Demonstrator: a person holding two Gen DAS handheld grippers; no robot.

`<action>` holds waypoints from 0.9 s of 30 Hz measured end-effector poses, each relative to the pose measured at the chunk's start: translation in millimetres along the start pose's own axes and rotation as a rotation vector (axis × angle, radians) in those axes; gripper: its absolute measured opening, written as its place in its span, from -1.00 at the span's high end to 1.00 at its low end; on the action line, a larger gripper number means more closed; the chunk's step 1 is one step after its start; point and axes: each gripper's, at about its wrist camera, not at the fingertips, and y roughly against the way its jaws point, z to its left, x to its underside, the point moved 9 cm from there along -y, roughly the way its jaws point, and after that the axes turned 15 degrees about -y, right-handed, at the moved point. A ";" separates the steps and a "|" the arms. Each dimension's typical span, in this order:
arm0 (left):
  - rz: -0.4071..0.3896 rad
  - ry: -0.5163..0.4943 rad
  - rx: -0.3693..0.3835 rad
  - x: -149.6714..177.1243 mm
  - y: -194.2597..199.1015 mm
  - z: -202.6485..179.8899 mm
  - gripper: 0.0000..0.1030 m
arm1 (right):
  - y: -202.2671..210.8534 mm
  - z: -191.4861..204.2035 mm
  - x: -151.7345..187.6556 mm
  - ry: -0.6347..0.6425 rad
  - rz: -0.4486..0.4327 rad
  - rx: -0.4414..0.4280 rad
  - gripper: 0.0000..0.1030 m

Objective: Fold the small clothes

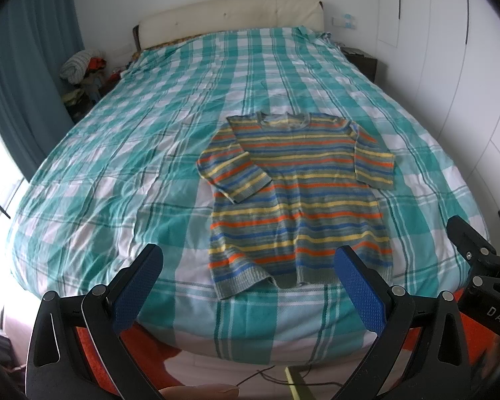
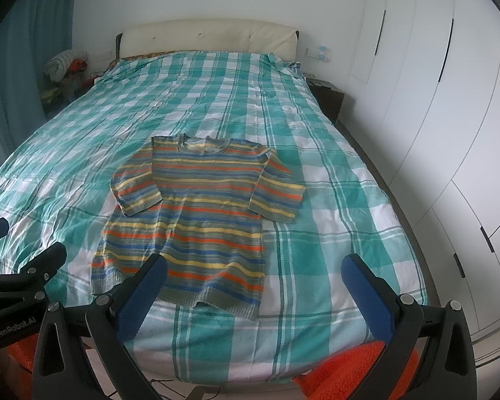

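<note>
A small striped knit sweater [image 1: 296, 196] in orange, yellow, blue and grey lies flat on the bed, neck toward the headboard, both sleeves bent inward onto or beside the body. It also shows in the right wrist view [image 2: 196, 210]. My left gripper [image 1: 250, 273] is open and empty, hovering just short of the sweater's hem at the bed's foot. My right gripper [image 2: 255, 283] is open and empty, near the hem's right corner. The right gripper's side shows in the left wrist view [image 1: 476, 250]; the left gripper's side shows in the right wrist view [image 2: 26, 273].
The bed carries a teal and white plaid cover [image 1: 150, 140] with a cream headboard [image 1: 233, 16]. White wardrobe doors [image 2: 433, 100] run along the right. A pile of clothes [image 1: 83, 66] and a blue curtain [image 1: 26, 76] are at the left. A dark nightstand [image 2: 328, 96] stands at the far right.
</note>
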 end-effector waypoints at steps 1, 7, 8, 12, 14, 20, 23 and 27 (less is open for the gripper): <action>0.000 0.001 0.000 0.6 -0.2 0.2 -0.99 | 0.1 0.5 0.2 0.000 0.000 0.000 -1.00; 0.000 -0.002 -0.002 0.4 -0.4 -0.1 -0.99 | 0.3 1.4 1.6 0.001 0.000 0.001 -1.00; 0.001 -0.003 -0.001 -0.1 -0.3 0.0 -0.99 | 0.2 1.4 1.8 0.001 0.000 0.001 -1.00; 0.002 -0.003 -0.001 -0.1 -0.1 0.0 -0.99 | -0.2 2.0 2.4 0.001 0.001 0.001 -1.00; 0.002 -0.002 -0.002 0.1 -0.1 0.1 -0.99 | -0.4 2.4 2.9 0.001 0.003 0.000 -1.00; 0.003 -0.004 -0.003 0.0 -0.3 0.0 -0.99 | -1.0 3.7 4.2 0.001 0.003 0.000 -1.00; 0.004 -0.004 -0.002 0.2 -0.3 0.0 -0.99 | -1.1 4.3 4.9 0.002 0.004 0.001 -1.00; 0.003 -0.004 -0.002 0.4 -0.4 -0.1 -0.99 | -2.0 5.4 5.7 0.002 0.005 0.000 -1.00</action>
